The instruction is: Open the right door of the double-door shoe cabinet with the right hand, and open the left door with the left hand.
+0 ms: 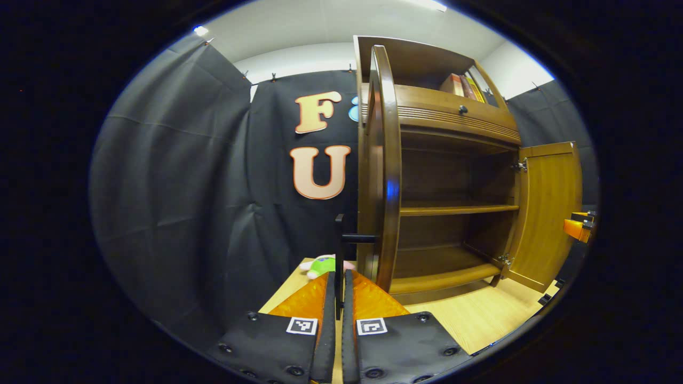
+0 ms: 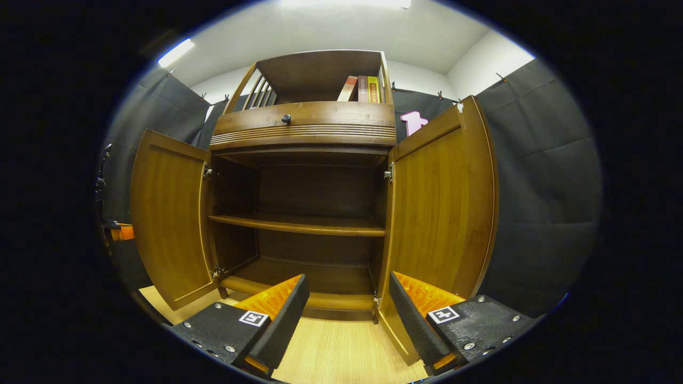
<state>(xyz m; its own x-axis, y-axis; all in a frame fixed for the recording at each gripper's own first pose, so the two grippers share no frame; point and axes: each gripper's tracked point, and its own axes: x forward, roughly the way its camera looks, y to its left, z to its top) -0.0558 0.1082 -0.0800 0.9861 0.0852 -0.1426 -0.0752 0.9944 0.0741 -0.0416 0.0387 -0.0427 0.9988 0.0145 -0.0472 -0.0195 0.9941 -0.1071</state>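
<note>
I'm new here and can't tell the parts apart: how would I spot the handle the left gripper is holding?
Start at the brown shoe cabinet standing on the pale wooden floor. Its left door is swung open, edge-on in the left gripper view. The door handle is the thin black bar sticking out from that door's edge, pinched between the left gripper, unlike the small round knob on the drawer above.

Two doors (image 2: 168, 218), three books (image 2: 362, 89)

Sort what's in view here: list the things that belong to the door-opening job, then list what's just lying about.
Part of the job:
- left door, swung open
- its black handle, held by the left gripper
- right door, swung open
- right gripper, open, holding nothing

Just lying about:
- books on top of the cabinet
- drawer knob
- soft toy on the table
</note>
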